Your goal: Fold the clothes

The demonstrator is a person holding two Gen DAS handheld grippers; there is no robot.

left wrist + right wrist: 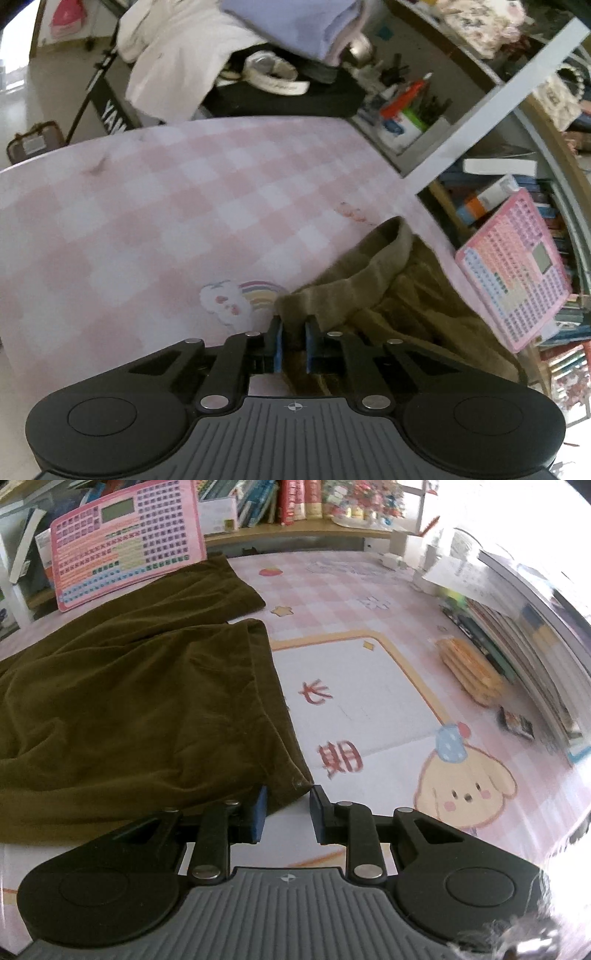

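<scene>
An olive-brown velvety garment lies spread on the pink checked table mat. In the left wrist view its ribbed band curls up at the mat's right side. My left gripper is shut on an edge of this garment, with a fold of cloth pinched between the blue pads. In the right wrist view my right gripper holds the near hem corner. The cloth fills the narrow gap between its pads.
A pink keyboard-like board leans against bookshelves behind the garment. Orange booklets and a small dark box lie at the mat's right. Past the mat's far edge are piled white and lilac clothes and a stationery box.
</scene>
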